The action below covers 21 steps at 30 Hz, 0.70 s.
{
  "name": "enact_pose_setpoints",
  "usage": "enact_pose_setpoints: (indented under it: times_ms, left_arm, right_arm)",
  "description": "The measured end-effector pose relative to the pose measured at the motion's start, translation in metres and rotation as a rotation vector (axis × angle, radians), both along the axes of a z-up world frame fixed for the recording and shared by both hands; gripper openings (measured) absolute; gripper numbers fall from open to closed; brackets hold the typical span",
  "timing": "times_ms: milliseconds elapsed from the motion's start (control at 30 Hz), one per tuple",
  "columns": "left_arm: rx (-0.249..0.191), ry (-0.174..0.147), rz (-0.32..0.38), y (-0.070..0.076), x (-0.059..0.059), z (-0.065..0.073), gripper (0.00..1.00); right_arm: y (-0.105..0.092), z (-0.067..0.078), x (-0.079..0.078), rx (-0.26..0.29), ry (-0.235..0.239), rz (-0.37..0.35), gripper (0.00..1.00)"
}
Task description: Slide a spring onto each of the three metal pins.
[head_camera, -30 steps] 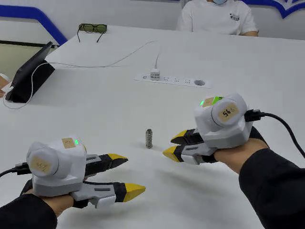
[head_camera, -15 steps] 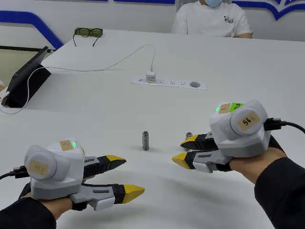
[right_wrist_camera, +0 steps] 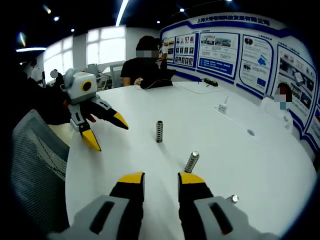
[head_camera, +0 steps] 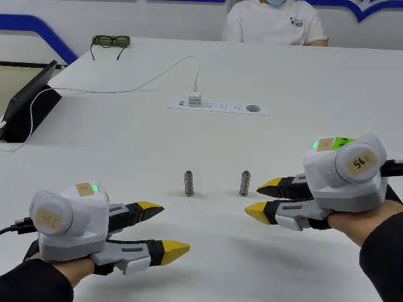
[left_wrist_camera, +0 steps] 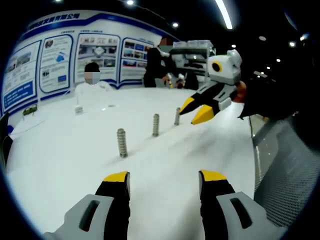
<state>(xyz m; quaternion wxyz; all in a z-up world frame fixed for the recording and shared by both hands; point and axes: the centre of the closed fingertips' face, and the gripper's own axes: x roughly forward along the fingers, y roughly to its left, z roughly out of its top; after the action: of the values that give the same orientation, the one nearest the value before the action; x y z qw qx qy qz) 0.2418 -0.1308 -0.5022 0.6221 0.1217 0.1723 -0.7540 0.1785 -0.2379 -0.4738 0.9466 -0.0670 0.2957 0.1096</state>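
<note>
- Roughly, two of the three are looking done. The first spring (head_camera: 188,183) is standing upright on its pin just left of centre in the head view. The second spring (head_camera: 245,183) is standing the same way just right of centre. Both are sitting on the white table (head_camera: 126,145).
- The third pin (left_wrist_camera: 177,116) is showing upper middle in the left gripper view. It is standing last in a row of three, just beside the other gripper's yellow tips.
- It is looking coiled there but is too small to be sure. In the right gripper view it is peeking out at lower right beside the jaw, mostly hidden. I cannot tell whether a spring is on it.
- The left gripper (head_camera: 165,228) is hovering at lower left of the head view. Its fingers are spreading wide and carrying nothing, well apart from the springs.
- The right gripper (head_camera: 263,197) is sitting at the right of the head view, tips pointing at the second spring and near it. Its fingers are parting by a narrower gap, with nothing between them.
- Judging from this, the task is nearing its end. What is remaining is the third pin, either getting its spring or being confirmed as fully seated.
</note>
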Motion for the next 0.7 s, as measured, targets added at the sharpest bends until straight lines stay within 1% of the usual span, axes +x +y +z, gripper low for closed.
enact_pose_setpoints:
  times_ms: [267, 367, 700]
  left_arm:
    - [-0.001, 0.003, 0.004, -0.002, 0.001, 0.0, 0.58]
    - [-0.002, 0.003, 0.004, -0.002, 0.0, 0.001, 0.58]
    - [0.001, 0.006, 0.008, -0.003, 0.002, 0.0, 0.59]
  right_arm:
    - [-0.009, 0.004, -0.016, -0.003, -0.009, -0.027, 0.28]
    - [-0.014, 0.003, -0.023, -0.005, -0.008, -0.038, 0.29]
    - [-0.043, 0.002, -0.047, -0.018, -0.015, -0.097, 0.33]
